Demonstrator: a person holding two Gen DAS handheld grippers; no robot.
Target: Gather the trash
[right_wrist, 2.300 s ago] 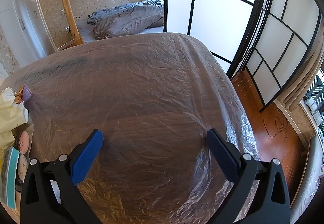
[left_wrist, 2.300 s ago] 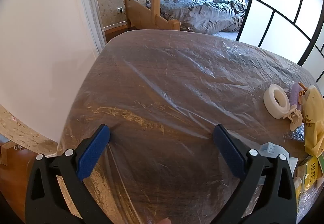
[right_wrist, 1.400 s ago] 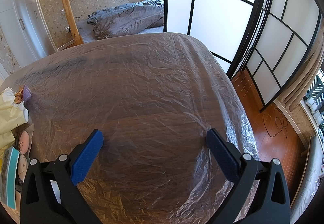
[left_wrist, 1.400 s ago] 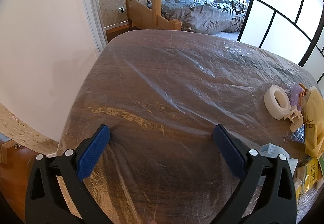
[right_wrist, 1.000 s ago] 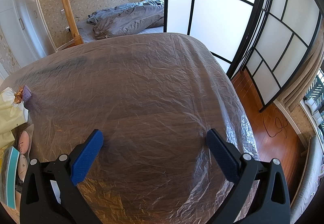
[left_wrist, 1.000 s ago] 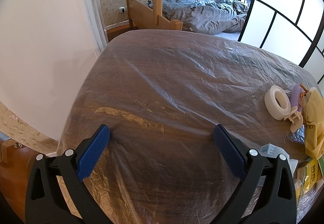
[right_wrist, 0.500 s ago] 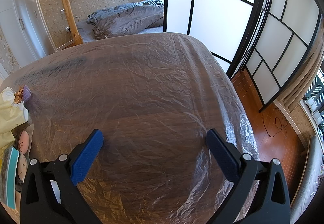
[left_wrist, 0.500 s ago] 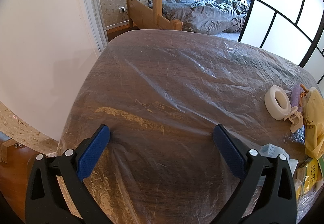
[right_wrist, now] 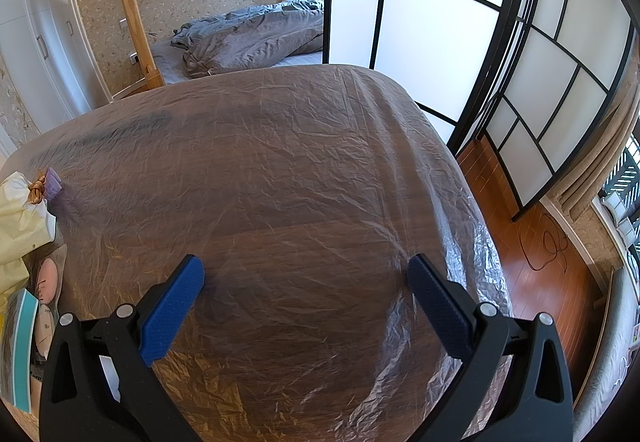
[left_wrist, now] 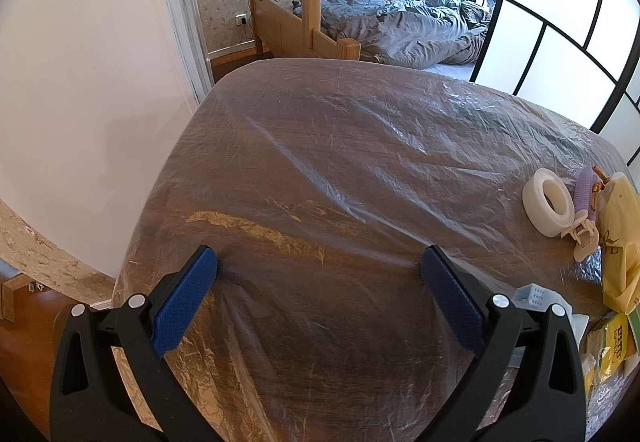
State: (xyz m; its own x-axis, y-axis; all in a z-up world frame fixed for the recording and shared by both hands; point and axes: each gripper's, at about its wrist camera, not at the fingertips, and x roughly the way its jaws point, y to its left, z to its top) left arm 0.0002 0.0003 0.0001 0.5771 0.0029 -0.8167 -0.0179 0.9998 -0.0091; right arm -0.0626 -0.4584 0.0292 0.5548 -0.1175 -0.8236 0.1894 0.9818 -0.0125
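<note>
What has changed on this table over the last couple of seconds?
Nothing visibly changed. The left hand-held gripper and the right hand-held gripper hover open over the plastic-covered table, holding nothing. The tape roll and yellow bag lie where they were.

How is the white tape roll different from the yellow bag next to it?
The white tape roll is a stiff round ring with a hole; the yellow bag is soft and crumpled. The roll is plain white; the bag is pale yellow with printing. The roll looks smaller than the bag. Both rest on the plastic-covered table.
</note>
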